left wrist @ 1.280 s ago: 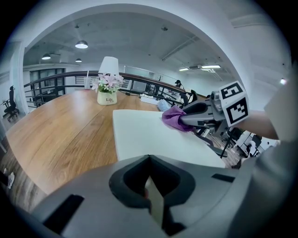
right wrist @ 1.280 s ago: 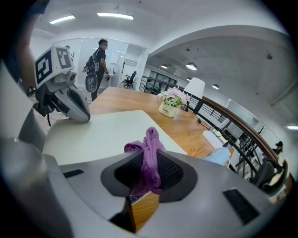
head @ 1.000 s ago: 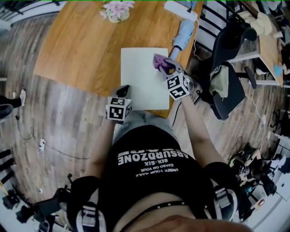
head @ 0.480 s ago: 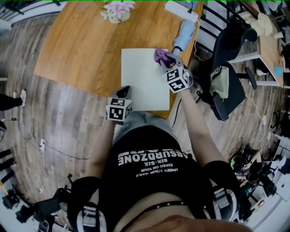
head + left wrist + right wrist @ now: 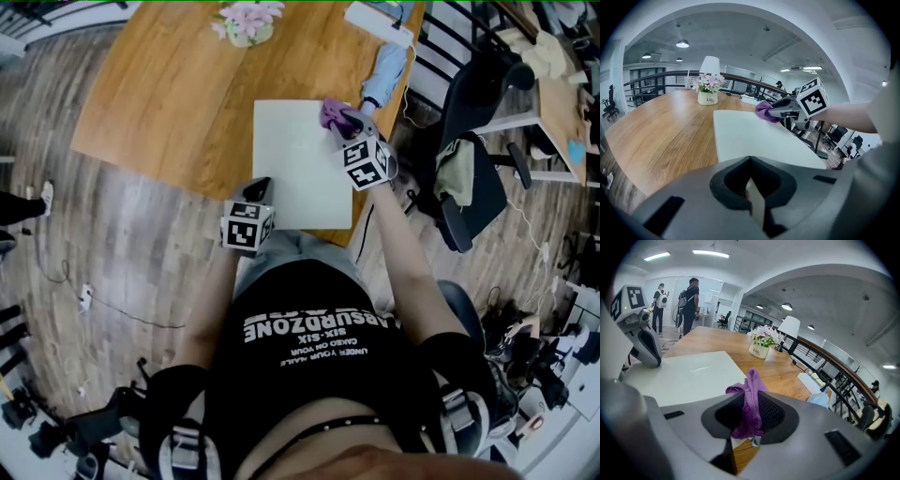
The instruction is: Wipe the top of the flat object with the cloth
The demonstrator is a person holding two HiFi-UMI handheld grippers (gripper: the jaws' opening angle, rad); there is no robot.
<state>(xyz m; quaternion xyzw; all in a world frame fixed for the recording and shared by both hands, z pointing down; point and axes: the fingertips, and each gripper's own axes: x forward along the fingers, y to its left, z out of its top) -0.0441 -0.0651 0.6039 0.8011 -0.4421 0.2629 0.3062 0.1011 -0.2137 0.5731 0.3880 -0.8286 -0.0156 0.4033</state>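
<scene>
A white flat board (image 5: pixel 300 159) lies on the wooden table (image 5: pixel 169 103), its near edge at the table's front. My right gripper (image 5: pixel 347 125) is shut on a purple cloth (image 5: pixel 332 114) and presses it on the board's far right corner. In the right gripper view the cloth (image 5: pixel 749 399) hangs bunched between the jaws over the board (image 5: pixel 689 373). My left gripper (image 5: pixel 258 192) sits at the board's near left corner, shut on the board's edge, which shows as a pale sliver between the jaws. The left gripper view shows the board (image 5: pixel 754 138), the cloth (image 5: pixel 764 111) and the right gripper (image 5: pixel 777 109).
A pot of pink flowers (image 5: pixel 242 21) stands at the table's far side. A white power strip (image 5: pixel 375 21) and a pale blue bundle (image 5: pixel 382 70) lie near the table's right edge. A black office chair (image 5: pixel 478 141) stands right of the table. Two people (image 5: pixel 689 301) stand in the distance.
My right gripper has slid the purple cloth a little farther away along the board's right edge, toward the far corner. The left gripper and the board have stayed put.
</scene>
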